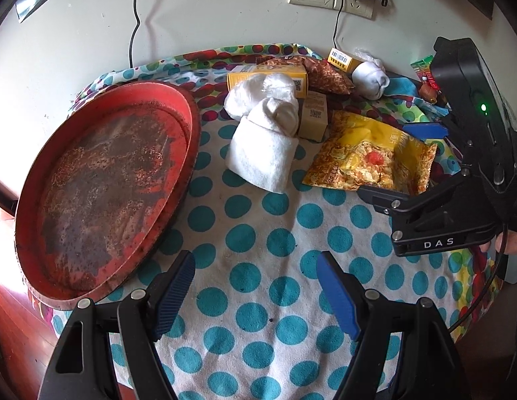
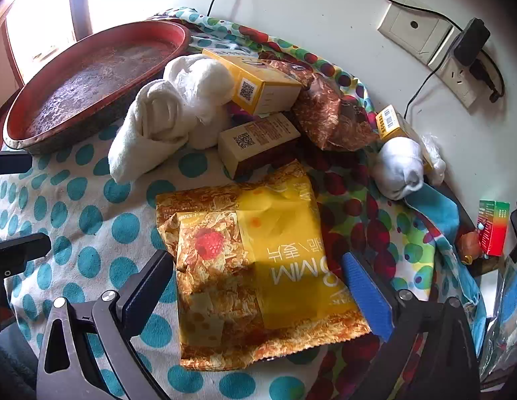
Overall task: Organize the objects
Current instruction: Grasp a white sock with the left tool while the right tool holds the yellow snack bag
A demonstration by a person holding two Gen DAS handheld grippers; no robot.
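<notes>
Right wrist view: right gripper (image 2: 258, 295) spread wide, jaws straddling the yellow snack packet (image 2: 258, 266), which lies flat on the dotted cloth (image 2: 91, 220); contact unclear. Left wrist view: left gripper (image 1: 255, 295) also spread, over bare cloth, holding nothing. Red tray (image 1: 101, 186) sits at the table's left. Rolled white towel (image 1: 265, 146) and yellow box (image 2: 258, 83) lie between tray and packet.

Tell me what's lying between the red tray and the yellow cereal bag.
A rolled white towel lies between the red tray and the yellow cereal bag, with polka-dot cloth around it; the left wrist view shows this best.
</notes>
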